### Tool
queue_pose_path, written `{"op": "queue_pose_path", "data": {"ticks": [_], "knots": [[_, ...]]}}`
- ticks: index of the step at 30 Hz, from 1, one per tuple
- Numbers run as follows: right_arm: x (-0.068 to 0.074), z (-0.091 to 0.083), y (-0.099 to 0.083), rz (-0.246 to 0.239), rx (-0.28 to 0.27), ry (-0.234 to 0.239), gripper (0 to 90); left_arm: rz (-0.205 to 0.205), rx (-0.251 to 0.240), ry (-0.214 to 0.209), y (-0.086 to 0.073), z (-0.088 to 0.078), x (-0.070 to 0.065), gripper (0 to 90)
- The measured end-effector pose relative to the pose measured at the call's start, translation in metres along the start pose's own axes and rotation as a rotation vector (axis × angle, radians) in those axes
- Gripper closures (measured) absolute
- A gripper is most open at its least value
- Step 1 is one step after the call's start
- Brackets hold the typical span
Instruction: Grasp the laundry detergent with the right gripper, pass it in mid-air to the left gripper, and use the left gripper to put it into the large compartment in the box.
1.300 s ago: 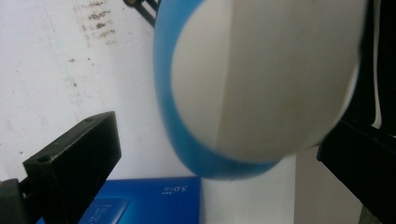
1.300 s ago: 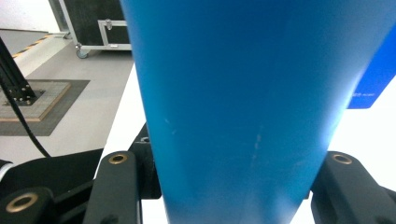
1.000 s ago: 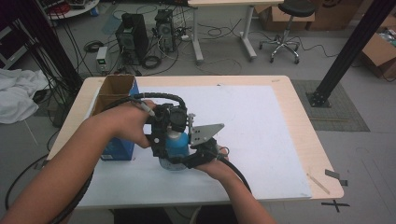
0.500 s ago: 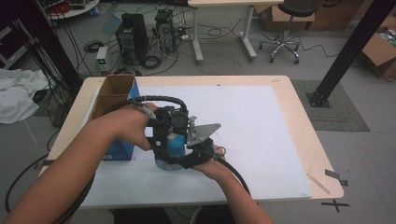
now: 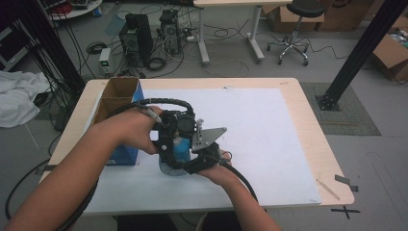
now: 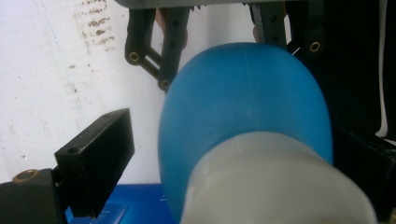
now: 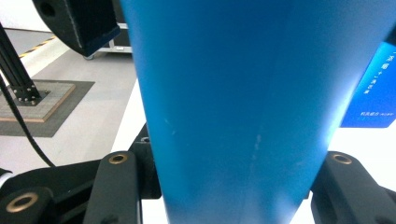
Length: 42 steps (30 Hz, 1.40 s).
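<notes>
Bottle: blue bottle [image 5: 177, 153] with a pale cap [image 6: 275, 186], near the table's front edge at about 7 o'clock of the white sheet, between both grippers, touching the blue box at its 9 o'clock.
Right gripper: right gripper [image 5: 199, 161] clenched on the bottle's blue body; in the right gripper view the body [image 7: 243, 107] sits wedged between both black jaws.
Left gripper: left gripper [image 5: 168, 137] comes at the cap end from 10 o'clock; its jaws have just been closing, with the cap between them. One jaw stands clear of the cap in the left gripper view, the other is lost in the dark at 3 o'clock, so I judge it released, not yet biting.
Step in hand: by my reading, taking hold of the cap while the other gripper steadies the body.
Doing it well: centre the cap between the pads before they close fully; keep the right hold firm and the bottle upright, since a round, smooth body may slip or turn.
Box: blue box [image 5: 122, 155], open brown flaps at 11 o'clock.
Surface: white sheet [image 5: 269, 130] on a light wooden table [image 5: 312, 115]; tape bits at the 4 o'clock corner.
Room: grey floor; computer towers [image 5: 137, 36] and cables at 11 o'clock, a stool [image 5: 293, 24] at 1 o'clock, white cloth [image 5: 17, 98] at 9 o'clock.
</notes>
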State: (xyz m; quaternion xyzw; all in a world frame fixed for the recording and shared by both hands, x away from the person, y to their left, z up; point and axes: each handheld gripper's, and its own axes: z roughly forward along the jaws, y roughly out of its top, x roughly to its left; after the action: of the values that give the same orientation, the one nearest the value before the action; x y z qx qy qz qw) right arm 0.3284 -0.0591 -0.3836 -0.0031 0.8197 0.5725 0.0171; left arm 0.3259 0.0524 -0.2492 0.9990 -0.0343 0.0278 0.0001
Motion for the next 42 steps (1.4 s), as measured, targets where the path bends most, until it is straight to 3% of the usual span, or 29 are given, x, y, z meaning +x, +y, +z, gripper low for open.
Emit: {"op": "queue_pose_path", "data": {"ticks": [42], "knots": [[-0.0015,-0.0007,-0.0015,0.016,-0.013,0.001,46.0,-0.001,0.021,-0.038,0.0009,0.0027,0.0021,34.1]]}}
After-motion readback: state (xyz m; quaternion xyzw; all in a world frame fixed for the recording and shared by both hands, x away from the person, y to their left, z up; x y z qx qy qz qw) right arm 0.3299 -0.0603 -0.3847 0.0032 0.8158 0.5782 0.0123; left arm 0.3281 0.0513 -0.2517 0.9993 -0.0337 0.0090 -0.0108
